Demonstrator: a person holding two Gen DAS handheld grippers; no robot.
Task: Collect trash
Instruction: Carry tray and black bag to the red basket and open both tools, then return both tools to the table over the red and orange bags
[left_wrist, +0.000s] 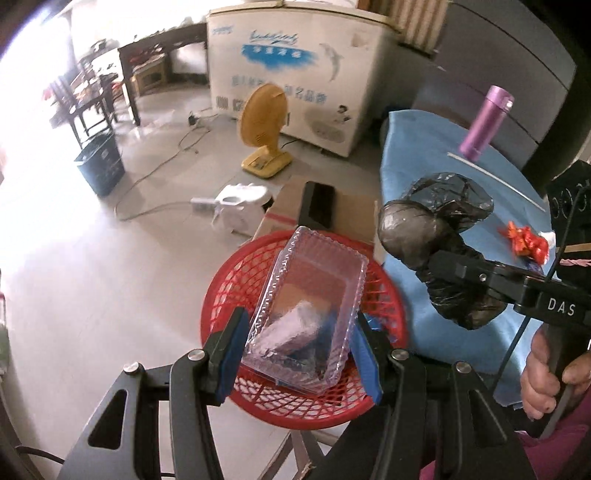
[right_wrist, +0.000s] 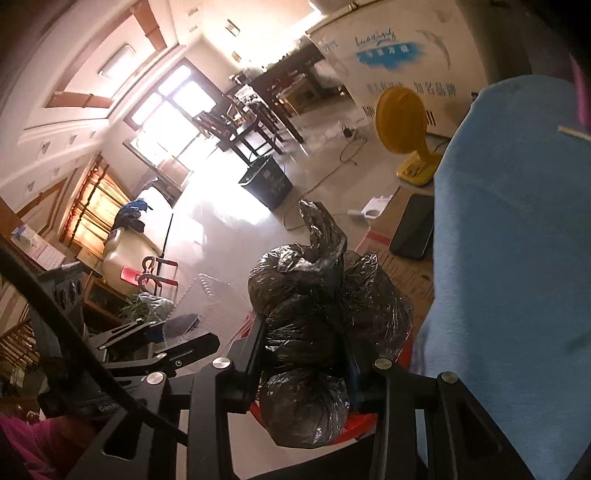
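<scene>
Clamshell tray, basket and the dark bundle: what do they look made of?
Clamshell tray: thin clear glossy plastic, see-through with ribbed rim. Basket: red moulded plastic, open lattice. Dark bundle: crinkly shiny black plastic film, likely a knotted bag; contents hidden.

Left gripper (left_wrist: 299, 354): black angular frame with cut-out slots, silver round screws at the joints, blue pads on the inner faces of both fingers (left_wrist: 231, 354). Right gripper (right_wrist: 303, 365): same black frame and silver screws, white lettering "DAS" on one arm (seen from the left wrist view). A thin black cable (left_wrist: 517, 343) runs beside it. Right hand (left_wrist: 546, 380): bare skin, magenta sleeve (left_wrist: 561, 454).
</scene>
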